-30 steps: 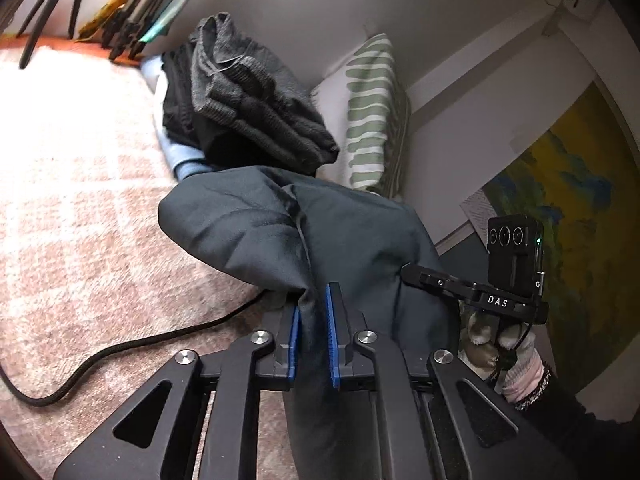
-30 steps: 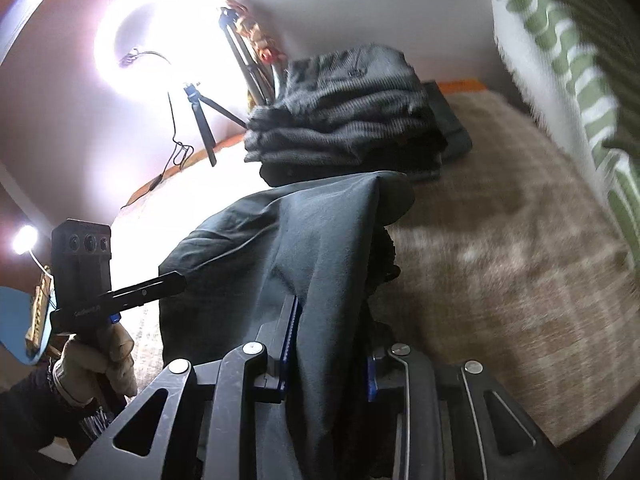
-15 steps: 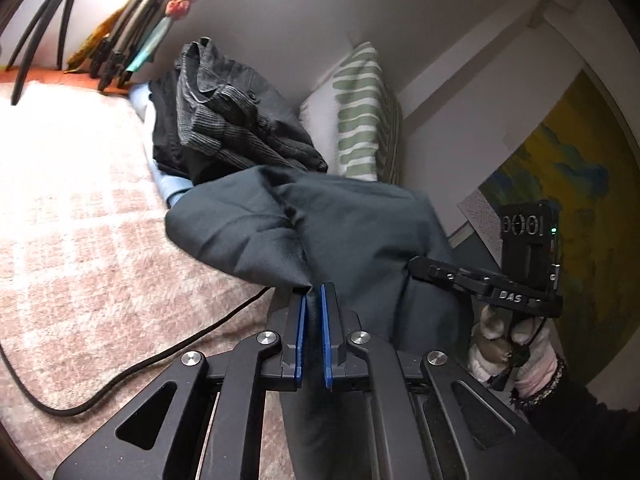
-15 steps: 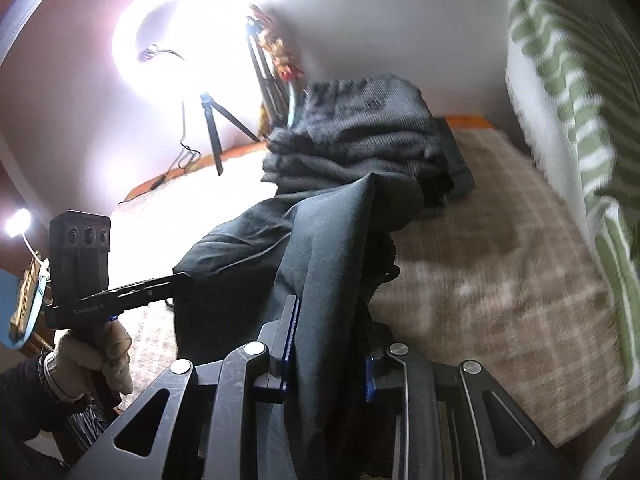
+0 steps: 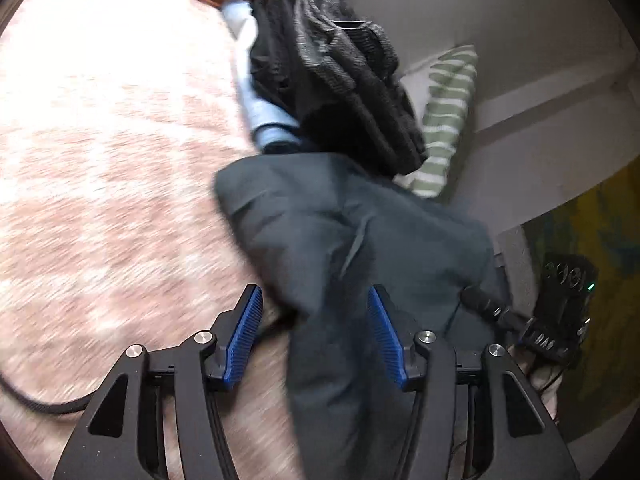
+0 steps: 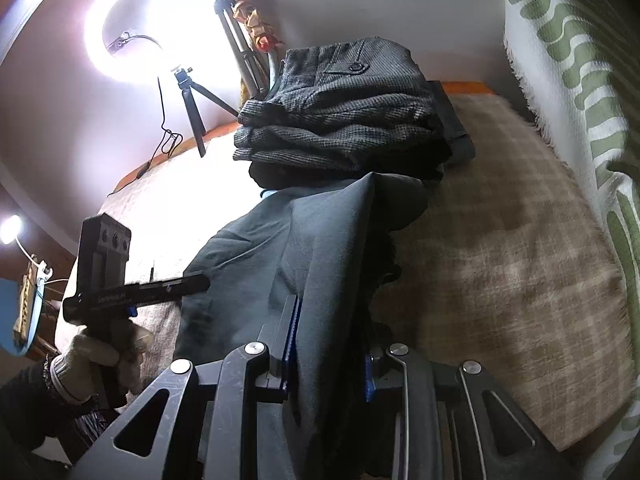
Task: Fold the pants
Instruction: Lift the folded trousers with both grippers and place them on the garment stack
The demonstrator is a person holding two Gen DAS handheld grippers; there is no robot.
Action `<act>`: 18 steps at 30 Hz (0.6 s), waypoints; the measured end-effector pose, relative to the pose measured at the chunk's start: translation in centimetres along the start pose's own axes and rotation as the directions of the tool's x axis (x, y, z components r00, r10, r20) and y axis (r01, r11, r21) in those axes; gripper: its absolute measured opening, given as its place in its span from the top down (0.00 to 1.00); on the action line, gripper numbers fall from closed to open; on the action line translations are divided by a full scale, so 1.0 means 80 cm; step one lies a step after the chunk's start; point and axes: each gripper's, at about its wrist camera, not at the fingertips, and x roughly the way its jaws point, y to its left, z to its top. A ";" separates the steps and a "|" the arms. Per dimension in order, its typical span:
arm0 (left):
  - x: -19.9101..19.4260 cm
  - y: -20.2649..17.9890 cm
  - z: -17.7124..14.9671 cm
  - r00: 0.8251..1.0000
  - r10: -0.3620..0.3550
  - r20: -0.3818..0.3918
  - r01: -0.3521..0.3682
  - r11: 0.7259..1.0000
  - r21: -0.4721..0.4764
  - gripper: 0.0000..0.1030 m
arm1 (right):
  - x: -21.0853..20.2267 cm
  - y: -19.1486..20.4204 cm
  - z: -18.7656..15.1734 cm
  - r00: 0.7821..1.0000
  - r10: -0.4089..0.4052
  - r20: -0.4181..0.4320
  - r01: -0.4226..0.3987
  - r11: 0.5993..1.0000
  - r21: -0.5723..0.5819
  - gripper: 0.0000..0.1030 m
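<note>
Two hand-held grippers are working dark grey pants (image 5: 320,240) on the bed (image 5: 100,160). Left hand-held gripper (image 5: 314,336): jaws opening, cloth lying loose between the pads. Right hand-held gripper (image 6: 330,354): clamped on the fold. Step: laying the folded pants beside the stack of folded trousers (image 6: 344,112); next calls for the right to release. Only the right view is showing the ring light (image 6: 160,28).

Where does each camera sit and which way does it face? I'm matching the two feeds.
Left wrist: on the left gripper, jaws opening around the dark pants; beyond, the right gripper's side.
Right wrist: on the right gripper, shut on the pants, facing the ring light; gloved left hand shows.
Shared: pants, folded stack, striped pillow.
</note>
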 end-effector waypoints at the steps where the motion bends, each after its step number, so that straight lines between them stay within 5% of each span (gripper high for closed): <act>1: 0.005 0.000 0.001 1.000 -0.026 0.004 0.026 1.000 -0.002 0.53 | 0.001 0.000 -0.001 1.000 -0.003 -0.002 0.003 1.000 0.001 0.76; 3: 0.020 -0.001 -0.001 0.998 -0.055 -0.020 0.055 0.998 0.001 0.89 | 0.003 0.001 -0.002 1.000 -0.011 -0.007 0.011 1.000 -0.003 0.76; 4: 0.028 -0.005 -0.005 0.997 -0.064 -0.037 0.065 0.998 0.009 0.93 | 0.003 0.003 -0.003 1.000 -0.018 -0.008 0.018 1.000 -0.010 0.76; 18: -0.041 -0.112 0.006 0.989 -0.137 0.061 0.116 0.955 0.271 0.93 | -0.064 0.035 0.009 0.991 -0.041 0.131 0.056 0.993 -0.107 0.77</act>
